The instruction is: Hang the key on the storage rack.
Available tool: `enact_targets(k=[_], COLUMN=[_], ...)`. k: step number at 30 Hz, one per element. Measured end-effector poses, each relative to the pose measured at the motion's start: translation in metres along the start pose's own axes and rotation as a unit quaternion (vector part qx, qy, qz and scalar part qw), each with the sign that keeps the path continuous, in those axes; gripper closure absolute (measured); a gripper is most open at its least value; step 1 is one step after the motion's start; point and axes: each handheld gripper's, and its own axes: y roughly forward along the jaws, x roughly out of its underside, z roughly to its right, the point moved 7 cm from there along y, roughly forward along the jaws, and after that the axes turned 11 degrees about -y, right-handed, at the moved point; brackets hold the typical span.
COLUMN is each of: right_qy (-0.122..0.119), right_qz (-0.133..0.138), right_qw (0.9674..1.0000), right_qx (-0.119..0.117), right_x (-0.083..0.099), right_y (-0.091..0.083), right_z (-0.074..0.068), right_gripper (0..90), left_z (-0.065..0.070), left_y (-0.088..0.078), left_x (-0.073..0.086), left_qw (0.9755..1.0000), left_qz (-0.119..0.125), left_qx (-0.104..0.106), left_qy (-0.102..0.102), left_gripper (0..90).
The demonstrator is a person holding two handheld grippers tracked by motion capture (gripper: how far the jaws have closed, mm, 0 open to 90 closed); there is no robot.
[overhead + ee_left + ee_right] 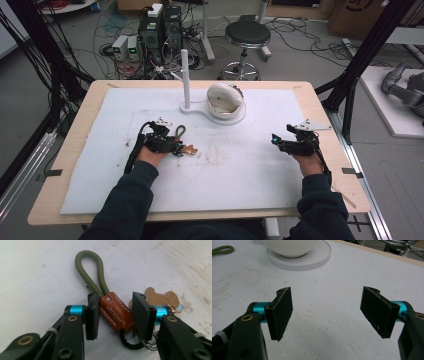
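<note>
Jaws of my left gripper (114, 315) stand apart around the keychain's brown leather tab (115, 314), not yet clamped, its green cord loop (90, 270) running straight ahead, while my right gripper (329, 312) gapes wide over bare desk (324, 340), farther off.

- Wooden desk (75, 150) carries 1 white foam sheet (240, 170).
- Keychain (115, 313) lies on the sheet between the left jaws.
- White stand (212, 107) sits on the sheet, beyond the right jaws.

"HCKAET" and a white cross stitch, on brown leather keychain tab (115, 313)
</note>
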Motion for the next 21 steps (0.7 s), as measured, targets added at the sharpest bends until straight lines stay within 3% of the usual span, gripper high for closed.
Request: enact_targets(k=[1, 3, 5, 6, 7, 10, 11, 13, 14, 15, 21], right_qy=[0.001, -0.001, -0.001, -0.001, 0.000, 0.001, 0.001, 0.001, 0.001, 0.000, 0.001], right_qz=[0.000, -0.002, -0.003, -0.003, 0.000, -0.001, -0.002, -0.002, -0.001, -0.002, -0.003], right_qw=[1.0000, 1.0000, 1.0000, 1.0000, 1.0000, 1.0000, 1.0000, 1.0000, 1.0000, 1.0000, 1.0000], right_qx=[0.000, -0.001, -0.002, -0.002, -0.001, -0.001, -0.001, -0.001, -0.001, 0.000, -0.003], right_x=[0.000, 0.001, 0.001, 0.001, 0.000, 0.000, 0.000, 0.001, 0.001, 0.000, 0.001], right_y=[0.000, 0.000, 0.000, 0.000, 0.000, -0.001, -0.001, -0.001, -0.001, 0.000, 0.000], right_z=[0.000, 0.000, 0.000, 0.000, 0.000, 0.000, 0.000, 0.000, 0.000, 0.000, 0.000], right_gripper=[26.4, 26.3, 26.4, 26.4, 26.4, 26.4, 26.4, 26.4, 26.4, 26.4, 26.4], left_z=[0.003, 0.005, 0.004, 0.004, 0.002, 0.002, 0.002, 0.002, 0.002, 0.003, 0.006], left_y=[0.000, 0.000, 0.000, 0.000, 0.000, -0.003, -0.006, -0.008, -0.007, -0.005, 0.004], left_x=[0.001, 0.002, 0.002, 0.002, -0.002, -0.005, -0.009, -0.012, -0.012, -0.008, 0.000], left_qw=[0.9996, 0.9983, 0.9987, 0.9990, 0.9996, 0.9991, 0.9976, 0.9959, 0.9957, 0.9964, 0.9951], left_qz=[-0.004, -0.004, -0.003, -0.005, 0.010, 0.029, 0.054, 0.071, 0.068, 0.049, 0.037], left_qx=[0.025, 0.044, 0.042, 0.039, 0.024, 0.016, 0.009, 0.003, -0.008, -0.017, -0.039], left_qy=[0.014, 0.037, 0.028, 0.021, -0.015, -0.027, -0.043, -0.057, -0.063, -0.067, -0.083], left_gripper=[59.4, 59.4, 58.3, 58.3, 54.8, 53.3, 53.3, 52.4, 52.7, 52.6, 49.1])
